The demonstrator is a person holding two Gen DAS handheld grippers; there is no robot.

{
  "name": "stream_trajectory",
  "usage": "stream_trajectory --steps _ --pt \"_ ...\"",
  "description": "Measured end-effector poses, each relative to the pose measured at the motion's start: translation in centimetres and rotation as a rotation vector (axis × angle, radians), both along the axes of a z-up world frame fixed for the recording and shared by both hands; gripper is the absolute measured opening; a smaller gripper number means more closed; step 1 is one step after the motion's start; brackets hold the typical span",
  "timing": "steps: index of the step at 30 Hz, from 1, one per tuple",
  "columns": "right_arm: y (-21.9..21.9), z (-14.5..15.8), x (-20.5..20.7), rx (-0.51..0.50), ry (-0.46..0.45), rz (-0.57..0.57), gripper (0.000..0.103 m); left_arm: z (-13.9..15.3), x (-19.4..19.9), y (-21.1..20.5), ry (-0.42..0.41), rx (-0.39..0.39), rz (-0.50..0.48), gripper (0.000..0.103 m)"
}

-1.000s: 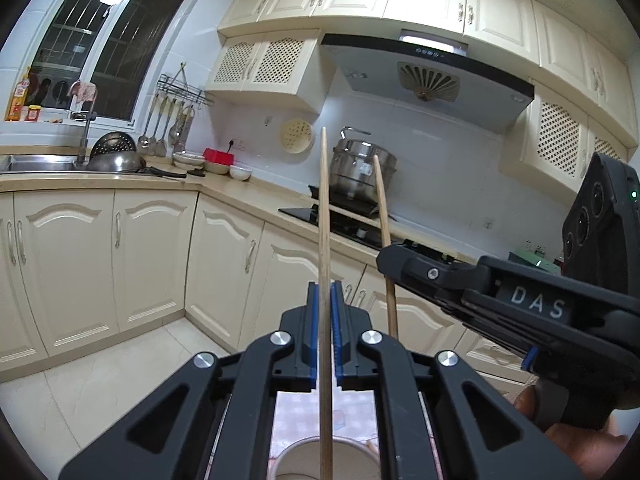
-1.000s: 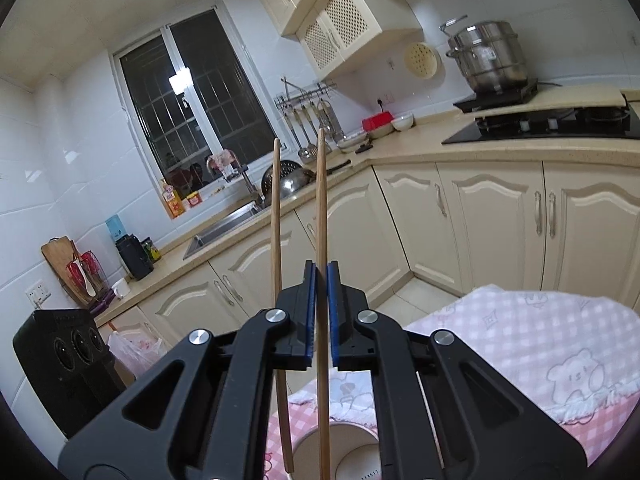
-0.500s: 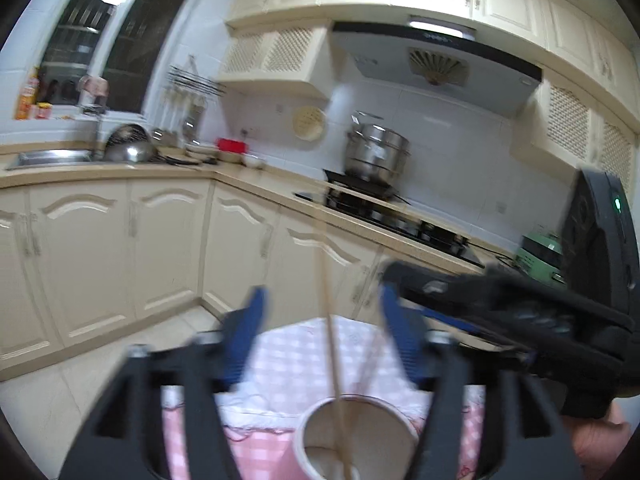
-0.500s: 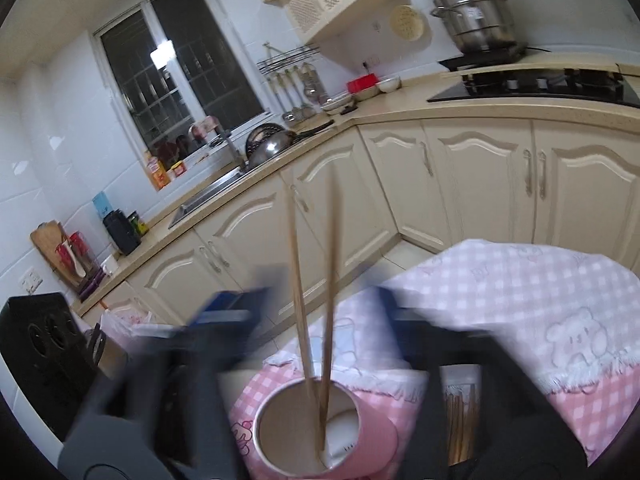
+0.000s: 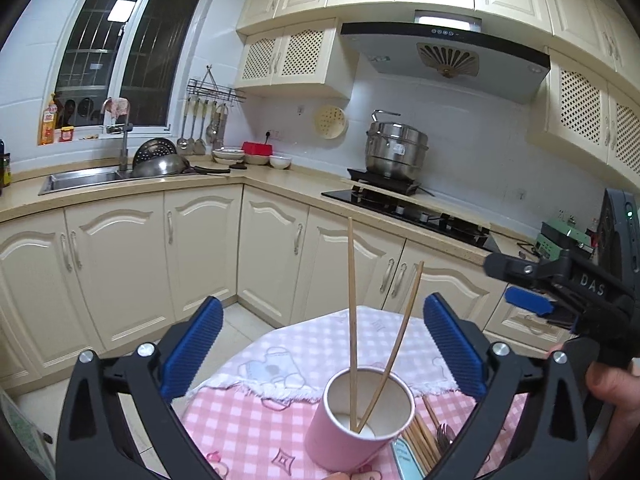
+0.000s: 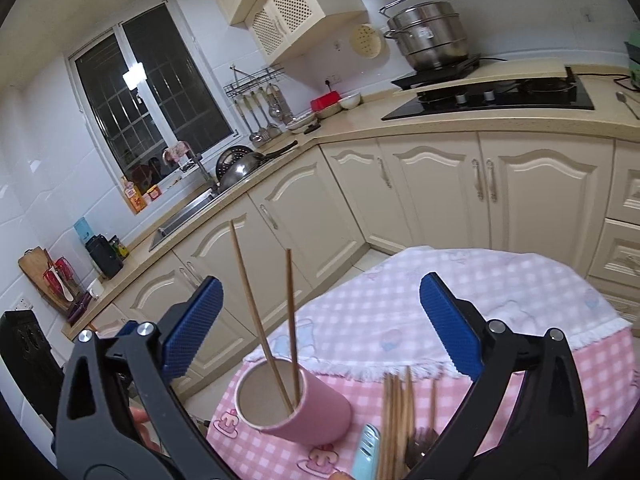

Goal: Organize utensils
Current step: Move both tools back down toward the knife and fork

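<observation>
A pink paper cup stands on the pink checked tablecloth. Two wooden chopsticks lean free inside it, spread into a V. My left gripper hangs just behind and above the cup. Its jaws are opening wide and the blue pads touch nothing. The right wrist view shows the same cup and chopsticks. My right gripper is likewise opening, with nothing pressed between its pads. It also reaches in from the right in the left wrist view.
A bundle of more chopsticks and a dark spoon lie right of the cup beside a pale blue case. Cream cabinets, a sink and a hob with a steel pot ring the table. A person's hand holds the right gripper.
Each gripper was shut on one upright chopstick; both have opened wide and let go. The chopsticks now stand in the cup, and both grippers have drawn back from them.
</observation>
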State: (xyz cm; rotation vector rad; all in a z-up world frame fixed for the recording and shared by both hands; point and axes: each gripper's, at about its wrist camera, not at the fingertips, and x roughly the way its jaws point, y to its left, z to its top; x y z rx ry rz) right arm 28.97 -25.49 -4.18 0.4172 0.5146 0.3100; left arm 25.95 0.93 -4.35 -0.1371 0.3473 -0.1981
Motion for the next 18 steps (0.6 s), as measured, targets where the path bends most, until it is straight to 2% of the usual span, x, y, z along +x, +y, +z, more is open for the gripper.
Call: stream_trajectory --steps 10,18 --pt "-2.5 -0.4 -1.8 -0.048 0.091 -0.028 0.097 1.2 -2.3 -0.1 0.063 0.041 0.046 0.098" --pt "-4.0 -1.9 -3.3 -0.097 0.173 -0.037 0.097 0.7 -3.6 -0.9 0.111 0.066 0.025 0.098"
